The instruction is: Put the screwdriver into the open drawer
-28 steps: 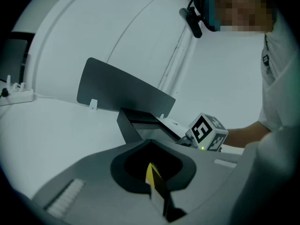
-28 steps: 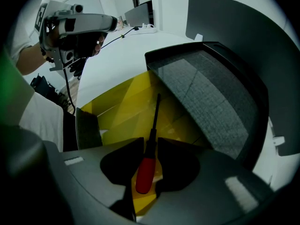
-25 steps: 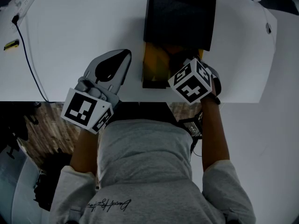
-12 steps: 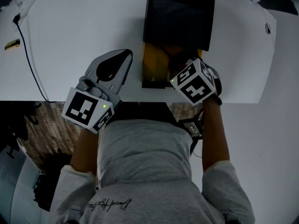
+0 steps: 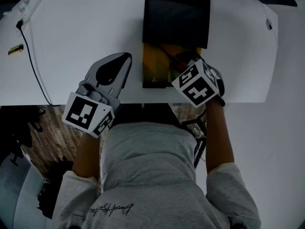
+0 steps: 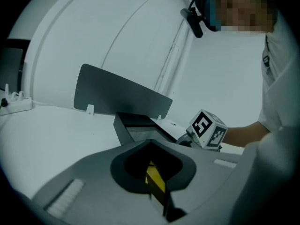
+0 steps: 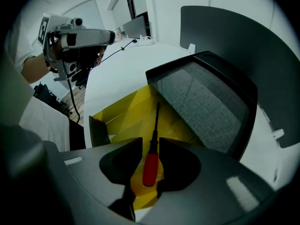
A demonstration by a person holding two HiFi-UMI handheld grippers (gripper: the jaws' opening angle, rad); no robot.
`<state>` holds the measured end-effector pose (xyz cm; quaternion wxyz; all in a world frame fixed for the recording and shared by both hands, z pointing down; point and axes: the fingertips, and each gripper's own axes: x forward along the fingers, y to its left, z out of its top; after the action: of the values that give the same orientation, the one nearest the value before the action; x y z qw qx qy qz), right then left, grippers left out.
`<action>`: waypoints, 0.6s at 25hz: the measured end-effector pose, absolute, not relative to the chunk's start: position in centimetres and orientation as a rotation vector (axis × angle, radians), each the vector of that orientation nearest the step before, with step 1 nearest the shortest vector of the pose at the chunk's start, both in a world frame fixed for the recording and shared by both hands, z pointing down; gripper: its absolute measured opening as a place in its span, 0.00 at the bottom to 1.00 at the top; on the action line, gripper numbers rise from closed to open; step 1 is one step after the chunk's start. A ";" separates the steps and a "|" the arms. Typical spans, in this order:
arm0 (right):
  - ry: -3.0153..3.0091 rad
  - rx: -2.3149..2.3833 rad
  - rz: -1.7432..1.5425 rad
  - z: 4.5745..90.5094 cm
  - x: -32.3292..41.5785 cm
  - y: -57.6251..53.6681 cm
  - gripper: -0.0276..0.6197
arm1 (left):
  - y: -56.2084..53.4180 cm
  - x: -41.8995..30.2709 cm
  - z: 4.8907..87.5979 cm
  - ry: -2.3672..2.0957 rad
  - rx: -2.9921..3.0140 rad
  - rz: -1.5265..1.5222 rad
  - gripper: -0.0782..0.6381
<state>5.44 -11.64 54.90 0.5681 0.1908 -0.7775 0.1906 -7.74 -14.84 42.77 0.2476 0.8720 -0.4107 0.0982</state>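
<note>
A black cabinet [image 5: 176,15] stands on the white table [image 5: 71,27] with its yellow drawer [image 5: 152,73] pulled out toward me. The screwdriver [image 7: 151,165], red handle and dark shaft, lies in the yellow drawer [image 7: 122,111] with its tip toward the cabinet. My right gripper [image 7: 150,142] points steeply down over it. Its jaws have just been opening and now stand apart on either side of the handle, with the pads off it. My left gripper [image 5: 125,57] rests left of the drawer, its jaws together and empty [image 6: 150,142].
A black cable [image 5: 31,66] runs across the table's left side from a white power strip [image 5: 26,1], beside a small yellow item [image 5: 15,49]. A grey divider panel [image 6: 117,95] stands behind the cabinet. The table's near edge runs just under both grippers.
The right gripper's marker cube has tilted slightly above the drawer. The left gripper has stayed where it was.
</note>
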 end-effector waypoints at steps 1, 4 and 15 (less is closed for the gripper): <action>-1.831 0.451 0.447 54.7 5.5 -11.6 0.24 | -14.8 -7.6 42.5 -1.120 2.381 0.268 0.11; -1.842 0.456 0.444 54.1 5.6 -11.2 0.24 | -14.5 -7.4 41.7 -1.121 2.397 0.266 0.11; -1.909 0.546 0.436 50.9 7.0 -9.2 0.17 | -12.2 -5.4 38.8 -1.096 2.455 0.254 0.11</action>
<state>6.96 -9.25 50.92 0.5265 0.2285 -0.7983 0.1826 -5.35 -12.21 38.83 0.2188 0.8871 -0.3959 0.0918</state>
